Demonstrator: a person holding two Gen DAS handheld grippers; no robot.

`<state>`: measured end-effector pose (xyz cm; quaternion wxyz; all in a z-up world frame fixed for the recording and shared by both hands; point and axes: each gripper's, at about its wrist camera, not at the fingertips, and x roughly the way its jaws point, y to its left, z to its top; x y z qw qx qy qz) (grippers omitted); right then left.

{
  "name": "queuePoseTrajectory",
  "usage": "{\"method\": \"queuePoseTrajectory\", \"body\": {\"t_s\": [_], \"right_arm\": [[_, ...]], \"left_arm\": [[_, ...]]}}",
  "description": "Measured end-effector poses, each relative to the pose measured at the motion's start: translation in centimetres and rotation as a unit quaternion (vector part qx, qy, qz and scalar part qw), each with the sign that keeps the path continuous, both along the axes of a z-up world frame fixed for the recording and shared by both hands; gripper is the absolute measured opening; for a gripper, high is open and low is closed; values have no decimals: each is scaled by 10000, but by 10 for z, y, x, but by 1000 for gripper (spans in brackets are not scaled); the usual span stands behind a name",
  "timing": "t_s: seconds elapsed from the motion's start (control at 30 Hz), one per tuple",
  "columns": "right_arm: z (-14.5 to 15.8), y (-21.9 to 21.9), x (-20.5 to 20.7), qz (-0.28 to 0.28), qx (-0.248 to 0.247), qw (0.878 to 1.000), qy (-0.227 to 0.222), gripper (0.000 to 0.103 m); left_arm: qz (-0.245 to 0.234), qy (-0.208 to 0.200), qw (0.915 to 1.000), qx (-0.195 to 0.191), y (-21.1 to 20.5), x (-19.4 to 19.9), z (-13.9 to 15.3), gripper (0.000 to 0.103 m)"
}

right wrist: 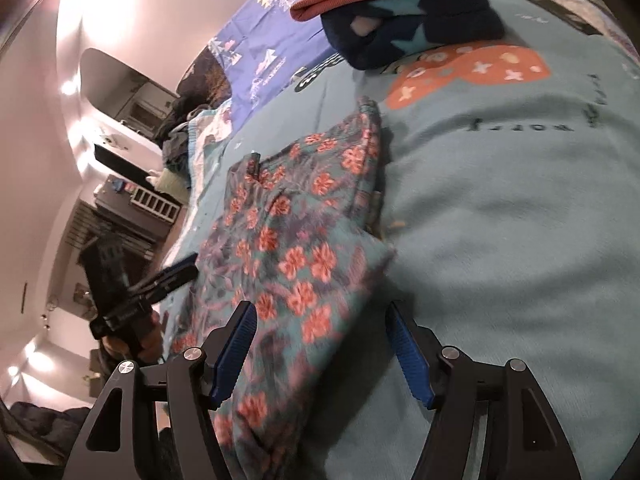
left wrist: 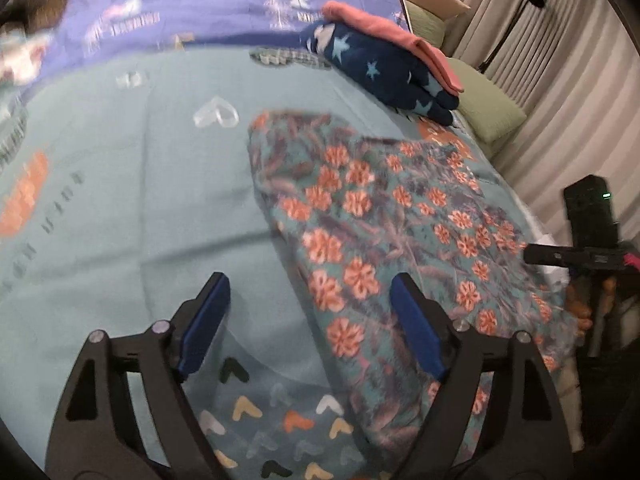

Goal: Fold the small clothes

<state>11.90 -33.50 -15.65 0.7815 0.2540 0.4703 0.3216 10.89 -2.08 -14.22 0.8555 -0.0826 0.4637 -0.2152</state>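
A teal garment with orange flowers (left wrist: 392,240) lies folded on the teal blanket (left wrist: 140,200); it also shows in the right wrist view (right wrist: 296,248). My left gripper (left wrist: 310,320) is open and empty, with its jaws over the garment's left edge. My right gripper (right wrist: 320,344) is open and empty, with its jaws over the garment's near corner. The right gripper shows at the far right of the left wrist view (left wrist: 592,240). The left gripper shows at the left of the right wrist view (right wrist: 132,292).
A folded navy star-print garment (left wrist: 384,76) with a folded coral one (left wrist: 384,30) on top sits further back on the bed, also in the right wrist view (right wrist: 408,32). A purple quilt (left wrist: 200,8) lies beyond. Green pillows (left wrist: 488,108) and curtains are at the right.
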Motion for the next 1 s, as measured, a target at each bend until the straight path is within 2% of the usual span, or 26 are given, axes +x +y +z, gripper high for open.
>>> {"method": "queuePoseTrajectory", "body": {"t_s": [0.1, 0.3, 0.37, 0.4, 0.43, 0.47, 0.5, 0.53, 0.57, 0.6, 0.7, 0.8, 1.0], "right_arm": [[-1, 12, 14, 233, 81, 9996, -109, 68], [0, 41, 42, 535, 51, 9982, -258, 68], [2, 49, 46, 603, -13, 9977, -321, 68], [2, 52, 48, 615, -50, 9975, -356, 65], [2, 55, 49, 608, -100, 9974, -373, 54], [0, 58, 52, 570, -183, 9976, -361, 46], [-2, 59, 54, 543, -198, 9979, -304, 27], [-4, 60, 56, 524, -115, 9983, -217, 21], [-4, 60, 56, 478, -90, 9986, -226, 20], [1, 62, 53, 419, -168, 9984, -331, 19], [20, 67, 39, 293, -518, 9955, -740, 17], [44, 67, 22, 119, -664, 9917, -1091, 17], [84, 60, -19, -328, -800, 9822, -1665, 17]], "left_arm": [[-222, 11, 9990, -376, 0, 7, -9, 86], [-619, 1, 9950, -789, -18, 31, -13, 86], [-703, -4, 9935, -893, -21, 33, -13, 80], [-719, -2, 9933, -909, -23, 34, -14, 76], [-725, -25, 9933, -897, -25, 34, -15, 73], [-744, -54, 9934, -868, -26, 33, -15, 65], [-741, -87, 9940, -800, -27, 33, -15, 54], [-686, -106, 9950, -712, -27, 33, -15, 46], [-638, -105, 9957, -667, -27, 33, -15, 29], [-579, -120, 9963, -617, -26, 34, -13, 24], [-538, -418, 9970, -360, -30, 25, 2, 19], [-583, -866, 9945, -15, -40, 10, 24, 18], [-567, -1495, 9871, 115, -46, -16, 69, 16]]}}
